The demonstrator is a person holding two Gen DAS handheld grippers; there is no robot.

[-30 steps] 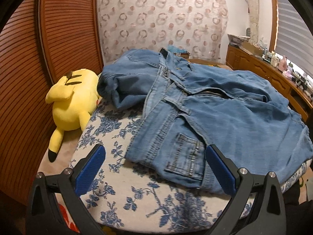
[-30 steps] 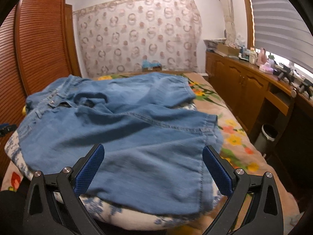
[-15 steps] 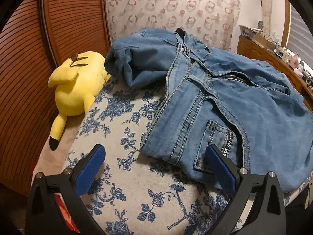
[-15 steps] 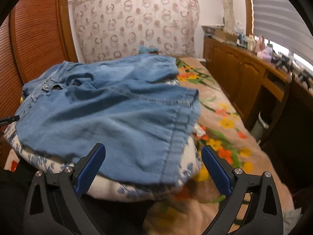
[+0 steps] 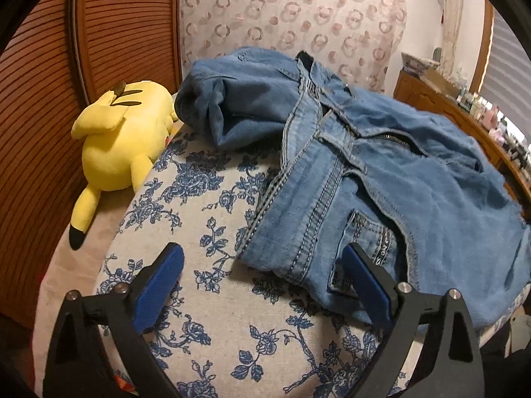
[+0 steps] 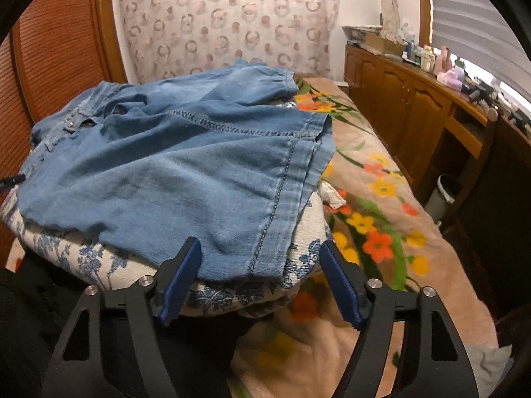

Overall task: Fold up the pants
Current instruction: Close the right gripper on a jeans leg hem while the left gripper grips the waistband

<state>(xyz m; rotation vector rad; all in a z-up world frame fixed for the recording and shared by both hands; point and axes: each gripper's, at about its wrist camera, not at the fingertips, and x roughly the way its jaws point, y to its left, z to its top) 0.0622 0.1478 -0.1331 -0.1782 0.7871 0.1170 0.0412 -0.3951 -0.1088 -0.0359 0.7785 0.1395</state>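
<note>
Blue denim pants [image 5: 381, 179] lie spread over a white cushion with blue flowers [image 5: 212, 298]. In the left wrist view their waistband corner and back pocket lie near me. My left gripper [image 5: 262, 253] hovers just over that corner, its jaws wide and closing slightly; the right finger [image 5: 365, 282] overlaps the pocket, and no pad presses the cloth. In the right wrist view the pants [image 6: 172, 172] end in a leg hem at the cushion's front edge. My right gripper [image 6: 259, 248] straddles that hem corner, jaws closing, with the denim between the pads but not pinched.
A yellow plush toy [image 5: 122, 142] lies left of the cushion against a slatted wooden door [image 5: 36, 106]. A flowered blanket [image 6: 381, 232] covers the bed to the right. A wooden cabinet [image 6: 415, 109] and a white bin [image 6: 443, 192] stand beyond it.
Both grippers have dropped closer to the pants. The right jaws have narrowed around the leg hem, and the left jaws have come in a little at the waistband corner.
</note>
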